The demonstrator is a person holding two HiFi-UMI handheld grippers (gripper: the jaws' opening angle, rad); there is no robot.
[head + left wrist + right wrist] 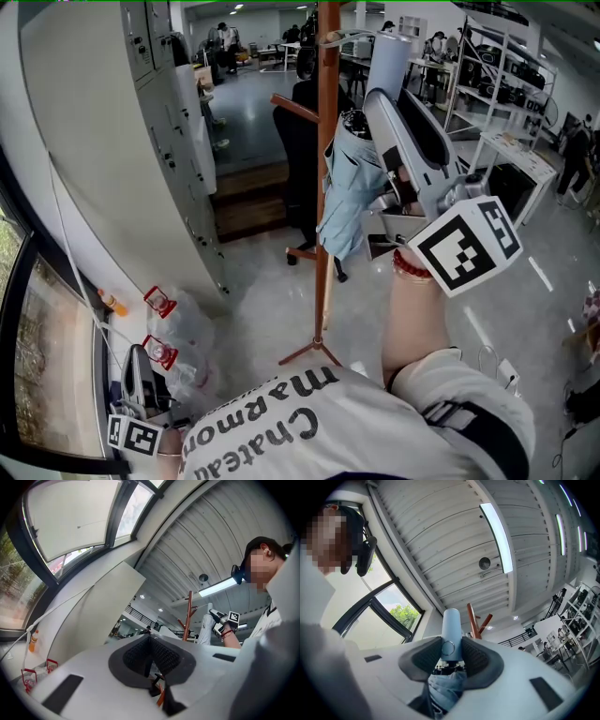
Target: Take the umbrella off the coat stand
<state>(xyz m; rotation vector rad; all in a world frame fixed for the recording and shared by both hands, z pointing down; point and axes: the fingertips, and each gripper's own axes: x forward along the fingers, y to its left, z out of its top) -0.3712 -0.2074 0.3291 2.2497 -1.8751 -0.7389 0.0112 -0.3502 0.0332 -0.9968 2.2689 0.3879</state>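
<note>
Lowest in the head view, the left gripper (151, 654) sits down by the person's white printed shirt (309, 436), beside a window sill. In the left gripper view its dark ribbed fingers (136, 656) are pressed together with nothing between them.

The right gripper (451, 652) is raised on a bare forearm (412, 314), and its black-and-white marker cube (466, 244) faces the head camera. Its fingers pinch the pale-blue folded umbrella (349, 192) by its smooth, light-blue, cylindrical handle (451, 632). The handle sticks out past the fingertips, and the bunched fabric hangs below them.

The umbrella is just beside the pole of the brown wooden coat stand (326, 141), on the pole's right in the head view. Its fabric meets the pole, but I cannot tell whether any part is hooked on a peg.

Left of the stand is a tall grey locker cabinet (112, 131). Clear plastic bags (183, 328) lie at its foot, and a small orange bottle (111, 302) stands by the window.

Beyond the stand are a dark wooden step (248, 202) and white metal shelving racks (497, 75) on the right. People stand well off at the back of the room.
</note>
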